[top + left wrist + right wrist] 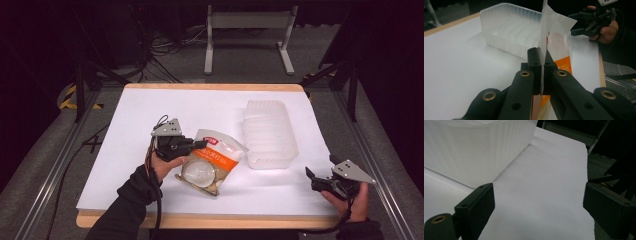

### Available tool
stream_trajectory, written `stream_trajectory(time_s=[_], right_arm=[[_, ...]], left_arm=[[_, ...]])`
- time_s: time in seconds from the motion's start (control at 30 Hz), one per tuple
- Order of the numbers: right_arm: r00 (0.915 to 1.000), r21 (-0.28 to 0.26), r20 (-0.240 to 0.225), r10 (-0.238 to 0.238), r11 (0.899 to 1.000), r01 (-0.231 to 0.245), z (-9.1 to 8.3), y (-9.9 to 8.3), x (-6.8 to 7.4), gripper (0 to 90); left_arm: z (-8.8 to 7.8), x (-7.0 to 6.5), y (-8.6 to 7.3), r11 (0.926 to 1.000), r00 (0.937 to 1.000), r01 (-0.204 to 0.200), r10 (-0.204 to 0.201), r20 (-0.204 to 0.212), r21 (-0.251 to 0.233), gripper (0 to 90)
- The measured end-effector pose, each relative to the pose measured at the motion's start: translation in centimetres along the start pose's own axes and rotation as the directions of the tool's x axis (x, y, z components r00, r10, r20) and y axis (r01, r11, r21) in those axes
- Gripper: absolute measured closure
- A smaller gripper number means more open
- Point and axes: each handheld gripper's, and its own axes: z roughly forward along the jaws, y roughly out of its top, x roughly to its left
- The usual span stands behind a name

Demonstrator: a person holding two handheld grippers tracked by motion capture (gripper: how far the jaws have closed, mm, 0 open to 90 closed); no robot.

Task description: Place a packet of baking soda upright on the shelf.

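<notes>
My left claw (200,144) is clamped tight on the top edge of the snack pouch (212,161), the thin film pinched flat between both jaws; taking it by the sealed rim gives a firm hold without crushing the contents. The pouch sits near the middle of the tabletop (150,115), toward its near edge, its lower end apparently resting on the surface. Just beside it, toward the right edge, stands the translucent ribbed bin (270,132), empty as far as I can see, probably the destination. My right claw (314,178) waits at the near right corner, jaws spread wide, holding nothing, clear of the bin.
</notes>
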Motion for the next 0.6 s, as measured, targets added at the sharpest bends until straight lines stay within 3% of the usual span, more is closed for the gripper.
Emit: stream_trajectory(time_s=[0.07, 0.13, 0.3, 0.6], right_arm=[[1.0000, -0.002, 0.000, 0.003, 1.000, -0.003, 0.0, 0.0, 0.0, 11.3], [1.0000, -0.001, -0.007, 0.002, 1.000, -0.002, 0.1, 0.0, 0.0, 11.4], [0.9995, 0.006, -0.029, -0.007, 1.000, 0.008, 0.2, 0.0, 0.2, 11.6], [0.9991, -0.013, -0.042, -0.005, 1.000, 0.005, -0.1, 0.1, 0.1, 10.7]], left_arm=[[-0.4, -0.5, 0.2, 0.9991, 0.9983, -0.043, 0.043, -0.039, -0.001, 89.8], [-0.6, -0.9, 0.6, 0.9979, 0.9976, -0.064, 0.063, -0.028, -0.009, 89.8], [-0.6, -2.3, 1.6, 0.9915, 0.9917, -0.122, 0.120, -0.047, -0.044, 89.8], [-0.1, -1.8, 2.4, 0.9882, 0.9906, -0.121, 0.114, -0.075, -0.094, 89.8]])
